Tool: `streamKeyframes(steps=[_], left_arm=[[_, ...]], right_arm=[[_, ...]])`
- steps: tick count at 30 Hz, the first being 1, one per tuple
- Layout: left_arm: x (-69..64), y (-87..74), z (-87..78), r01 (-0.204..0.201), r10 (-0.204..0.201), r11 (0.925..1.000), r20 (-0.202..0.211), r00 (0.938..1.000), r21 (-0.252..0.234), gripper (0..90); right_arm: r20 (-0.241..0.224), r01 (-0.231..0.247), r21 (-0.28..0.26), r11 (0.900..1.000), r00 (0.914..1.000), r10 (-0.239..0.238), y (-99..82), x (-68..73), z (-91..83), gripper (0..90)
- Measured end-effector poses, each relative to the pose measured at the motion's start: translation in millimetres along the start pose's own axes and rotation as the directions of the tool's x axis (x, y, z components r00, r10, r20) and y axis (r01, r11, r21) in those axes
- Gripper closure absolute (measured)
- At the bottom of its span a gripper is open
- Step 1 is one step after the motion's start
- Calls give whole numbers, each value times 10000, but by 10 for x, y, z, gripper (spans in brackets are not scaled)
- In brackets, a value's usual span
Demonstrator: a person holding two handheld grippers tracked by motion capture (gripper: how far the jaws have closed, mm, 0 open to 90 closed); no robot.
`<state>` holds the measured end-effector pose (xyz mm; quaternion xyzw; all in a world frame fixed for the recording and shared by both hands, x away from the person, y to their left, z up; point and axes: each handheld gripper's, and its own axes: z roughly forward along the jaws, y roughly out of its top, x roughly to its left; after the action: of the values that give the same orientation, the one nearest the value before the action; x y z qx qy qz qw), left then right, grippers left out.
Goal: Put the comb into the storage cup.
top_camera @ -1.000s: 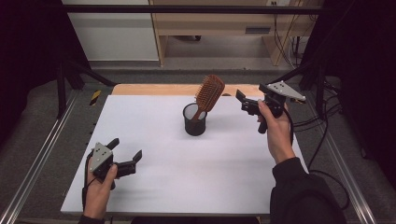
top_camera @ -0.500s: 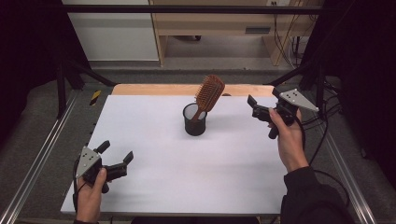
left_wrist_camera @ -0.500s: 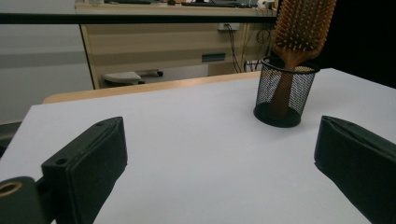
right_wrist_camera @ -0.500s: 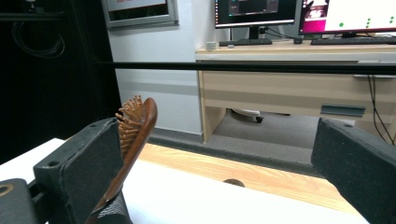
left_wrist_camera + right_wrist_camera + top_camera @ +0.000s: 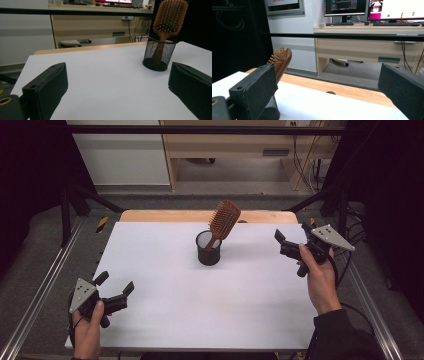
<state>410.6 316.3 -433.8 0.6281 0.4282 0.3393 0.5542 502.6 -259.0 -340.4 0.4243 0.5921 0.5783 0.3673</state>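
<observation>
A wooden paddle hairbrush (image 5: 224, 219) stands handle-down, leaning right, in a black mesh cup (image 5: 208, 250) at the middle back of the white table (image 5: 210, 310). My left gripper (image 5: 116, 283) is held open and empty at the table's front left corner. From it I see the cup (image 5: 159, 53) and the hairbrush (image 5: 170, 17) far ahead on the right, with the left gripper (image 5: 117, 87) jaws wide apart. My right gripper (image 5: 291, 231) hovers open and empty near the right edge, well right of the cup. In its view the right gripper (image 5: 328, 91) frames the hairbrush (image 5: 282, 61) behind its left jaw.
A wooden strip (image 5: 200, 216) borders the table's far edge. Metal frame rails (image 5: 40, 295) run along both sides and a black bar (image 5: 200, 130) crosses the back. A yellow-and-black item (image 5: 101, 224) lies off the left far corner. A desk with monitors (image 5: 352, 10) stands beyond.
The left gripper has drawn back toward the front left corner. The right gripper has moved right, farther from the cup. Both stayed open; the brush and cup have not moved.
</observation>
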Motion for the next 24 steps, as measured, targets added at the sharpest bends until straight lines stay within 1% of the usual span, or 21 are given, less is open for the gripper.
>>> streamKeyframes(steps=[6, 11, 18, 21, 24], left_arm=[[90, -11, -79, 141, -143, 9998, -177, 9997, -109, 26], [142, -25, -122, 267, -271, 9995, -251, 9993, -160, 26], [154, -35, -130, 255, -258, 9995, -225, 9994, -161, 25], [149, -35, -127, 242, -245, 9996, -192, 9995, -148, 25], [147, -38, -125, 246, -248, 9996, -193, 9995, -141, 25]], right_arm=[[-6, 298, 52, 9995, 9996, -298, -64, -12, -128, 28], [-6, 315, 183, 9993, 9995, -314, -163, -27, -232, 30], [83, 270, 248, 9993, 9996, -272, -304, -64, -355, 31], [148, 296, 303, 9991, 9994, -301, -394, -82, -404, 31], [188, 185, 377, 9991, 9996, -192, -481, -95, -447, 31]])
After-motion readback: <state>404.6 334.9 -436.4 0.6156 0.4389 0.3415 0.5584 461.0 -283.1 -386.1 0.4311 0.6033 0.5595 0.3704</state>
